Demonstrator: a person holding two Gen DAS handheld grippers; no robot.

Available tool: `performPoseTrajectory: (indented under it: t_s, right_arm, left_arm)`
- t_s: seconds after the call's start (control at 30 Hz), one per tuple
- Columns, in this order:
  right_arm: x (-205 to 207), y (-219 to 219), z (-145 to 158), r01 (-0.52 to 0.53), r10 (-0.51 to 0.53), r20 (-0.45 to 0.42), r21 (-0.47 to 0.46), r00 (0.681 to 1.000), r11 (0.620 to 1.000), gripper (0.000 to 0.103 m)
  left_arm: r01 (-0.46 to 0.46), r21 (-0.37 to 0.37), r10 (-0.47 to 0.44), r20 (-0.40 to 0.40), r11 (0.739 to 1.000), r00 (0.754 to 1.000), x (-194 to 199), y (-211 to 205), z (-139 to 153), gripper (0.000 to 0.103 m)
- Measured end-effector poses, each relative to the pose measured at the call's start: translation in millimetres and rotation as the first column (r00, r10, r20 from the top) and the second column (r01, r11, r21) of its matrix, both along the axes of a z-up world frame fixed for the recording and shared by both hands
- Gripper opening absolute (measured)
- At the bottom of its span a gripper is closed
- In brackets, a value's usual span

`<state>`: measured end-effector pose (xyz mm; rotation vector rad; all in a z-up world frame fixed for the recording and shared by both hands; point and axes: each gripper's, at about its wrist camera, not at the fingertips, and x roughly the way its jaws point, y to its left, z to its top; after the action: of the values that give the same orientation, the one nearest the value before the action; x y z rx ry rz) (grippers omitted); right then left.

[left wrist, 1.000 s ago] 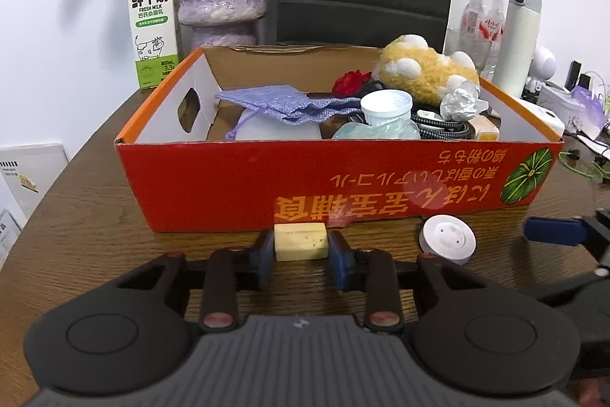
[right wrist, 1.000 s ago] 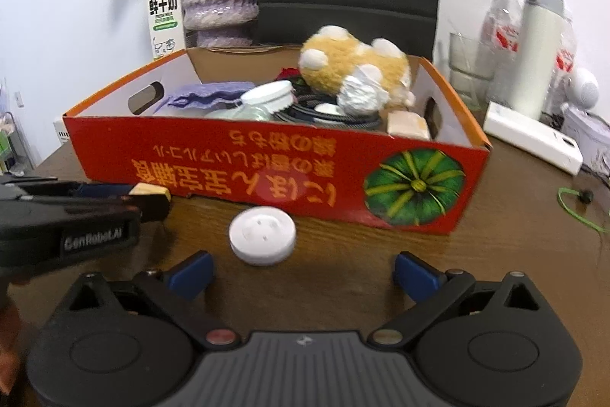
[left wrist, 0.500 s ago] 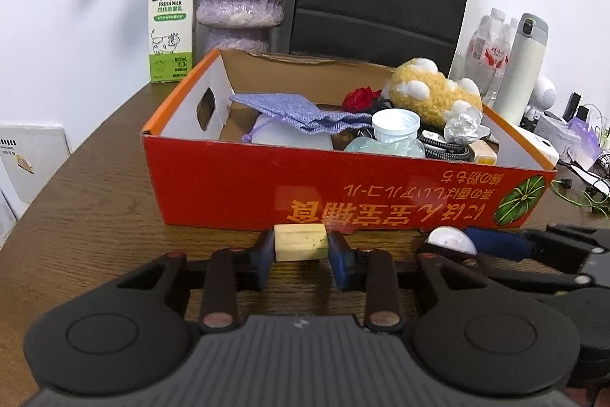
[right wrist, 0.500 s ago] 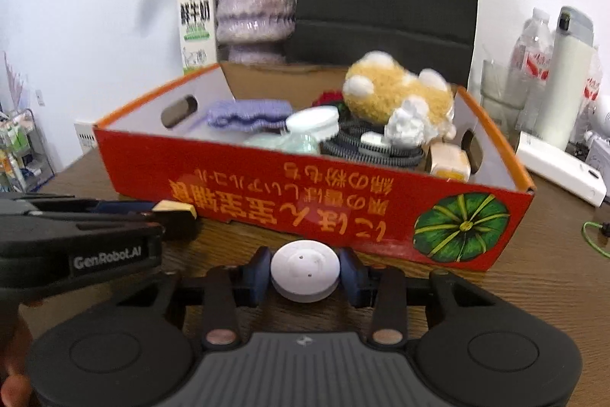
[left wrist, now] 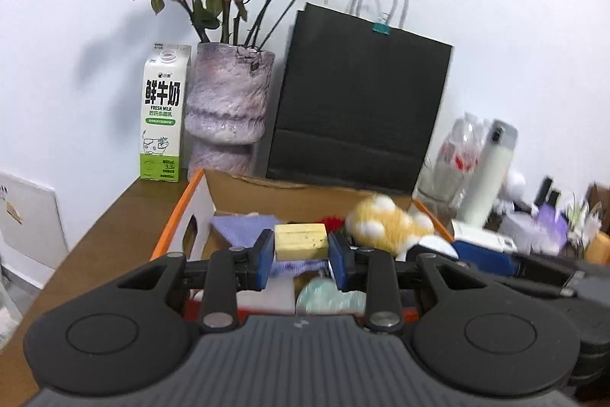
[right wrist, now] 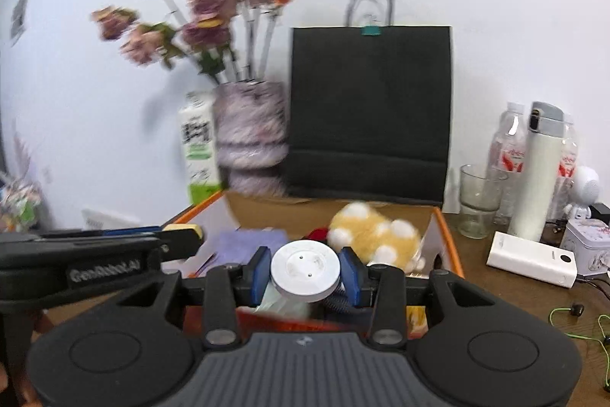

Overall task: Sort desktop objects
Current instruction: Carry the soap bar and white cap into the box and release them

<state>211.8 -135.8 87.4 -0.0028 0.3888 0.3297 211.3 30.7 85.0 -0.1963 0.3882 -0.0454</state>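
My left gripper (left wrist: 301,252) is shut on a yellow eraser block (left wrist: 301,241) and holds it above the open orange cardboard box (left wrist: 179,212). My right gripper (right wrist: 305,273) is shut on a white round disc (right wrist: 305,271) and holds it over the same box (right wrist: 450,243). The box holds a yellow plush toy (left wrist: 389,224), a purple cloth pouch (left wrist: 244,227) and other small items. The left gripper also shows at the left of the right wrist view (right wrist: 183,235), with the eraser at its tip.
Behind the box stand a milk carton (left wrist: 162,113), a purple vase with dried roses (left wrist: 227,109) and a black paper bag (left wrist: 358,109). On the right are a white thermos (right wrist: 541,170), a glass (right wrist: 476,201), water bottles, a white power bank (right wrist: 532,262) and a green cable (right wrist: 572,311).
Both grippers have risen from table level to above the box, each carrying its object. The right gripper closed on the white disc during the last second.
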Motion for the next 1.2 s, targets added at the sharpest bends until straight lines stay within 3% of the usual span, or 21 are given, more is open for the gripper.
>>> performPoseTrajectory:
  t_s: [0.2,0.37,0.4,0.43,0.47,0.53,0.63,0.73,0.9,1.2]
  right_arm:
    - [48,-4,-22,0.030,-0.030,-0.075,-0.007,0.997,1.000,0.038]
    - [62,-2,-32,0.024,-0.025,-0.099,-0.016,0.995,1.000,0.039]
    - [63,-2,-33,0.028,-0.029,-0.101,-0.016,0.994,0.999,0.041]
    - [63,-2,-33,0.038,-0.040,-0.098,-0.019,0.994,0.999,0.056]
    - [61,-2,-31,0.048,-0.049,-0.085,-0.021,0.995,0.999,0.072]
    - [56,-6,-25,0.075,-0.076,-0.049,-0.019,0.996,0.997,0.081]
    - [53,-14,-18,0.094,-0.094,-0.031,0.007,0.995,0.996,0.103]
    - [51,-16,-16,0.105,-0.105,-0.030,0.001,0.994,0.995,0.103]
    - [45,-17,-20,0.106,-0.106,-0.044,0.014,0.993,0.994,0.103]
    - [-5,-26,-28,0.100,-0.100,-0.051,-0.006,0.994,0.995,0.103]
  left_arm:
    - [-0.040,0.017,0.040,-0.051,0.999,0.998,38,3,-17,0.032]
    - [-0.040,0.064,0.046,-0.088,0.997,0.995,55,5,-30,0.032]
    - [-0.035,0.074,0.042,-0.097,0.997,0.994,57,5,-31,0.036]
    - [-0.037,0.079,0.045,-0.100,0.996,0.994,58,5,-32,0.061]
    - [-0.048,0.081,0.055,-0.096,0.996,0.994,57,5,-32,0.075]
    - [-0.126,0.121,0.131,-0.035,0.985,0.991,51,5,-29,0.102]
    - [-0.161,0.140,0.164,-0.012,0.977,0.986,46,8,-22,0.103]
    - [-0.161,0.124,0.165,-0.026,0.979,0.986,45,10,-19,0.103]
    - [-0.140,0.156,0.147,-0.031,0.978,0.989,35,4,-19,0.103]
    - [-0.102,0.191,0.107,-0.015,0.976,0.994,-19,-2,-21,0.103]
